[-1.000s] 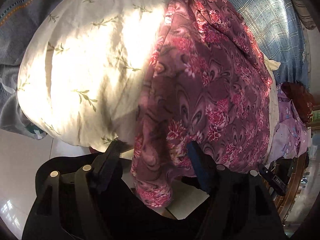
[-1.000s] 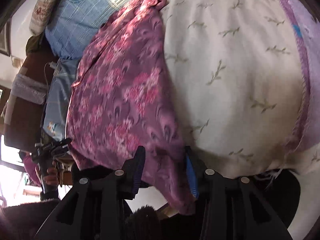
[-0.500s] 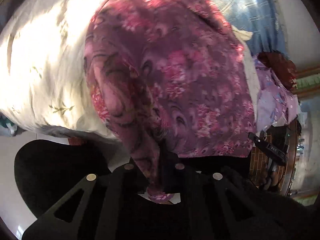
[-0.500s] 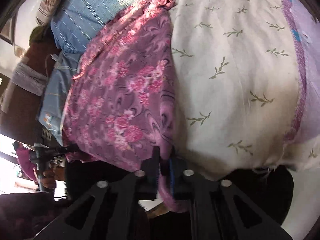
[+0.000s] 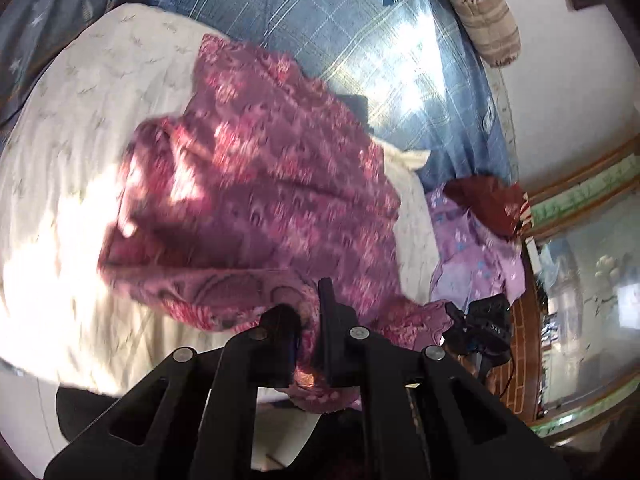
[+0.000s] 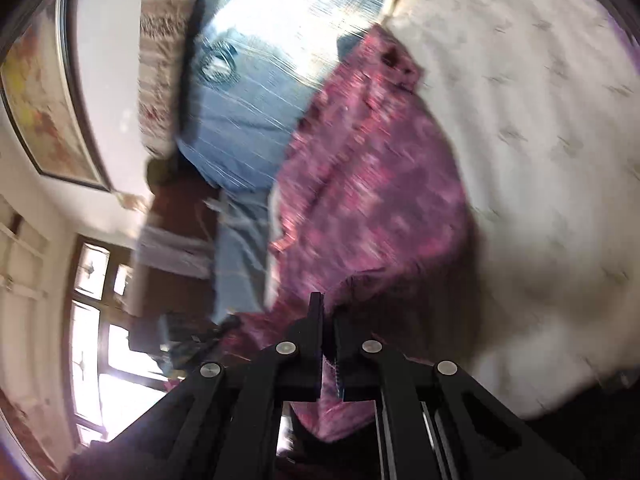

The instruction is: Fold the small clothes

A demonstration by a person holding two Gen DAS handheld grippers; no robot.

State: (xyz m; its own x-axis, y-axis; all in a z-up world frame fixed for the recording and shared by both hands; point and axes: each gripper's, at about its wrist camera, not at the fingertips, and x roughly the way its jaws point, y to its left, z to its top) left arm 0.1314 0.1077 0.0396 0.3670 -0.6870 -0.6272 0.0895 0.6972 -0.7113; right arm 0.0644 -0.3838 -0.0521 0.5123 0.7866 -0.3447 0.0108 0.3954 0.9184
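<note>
Now I see a cream leaf-print bedsheet [image 5: 72, 184] with a blue plaid quilt [image 5: 360, 52] at twelve o'clock. My left gripper [image 5: 310, 320] and right gripper [image 6: 328, 320] each pinch a near corner of the magenta floral garment [image 5: 256, 184], jaws closed; its length runs from six toward eleven o'clock.

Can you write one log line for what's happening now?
left gripper: shut on floral garment | right gripper: shut on floral garment | garment: near edge lifted off bed
</note>
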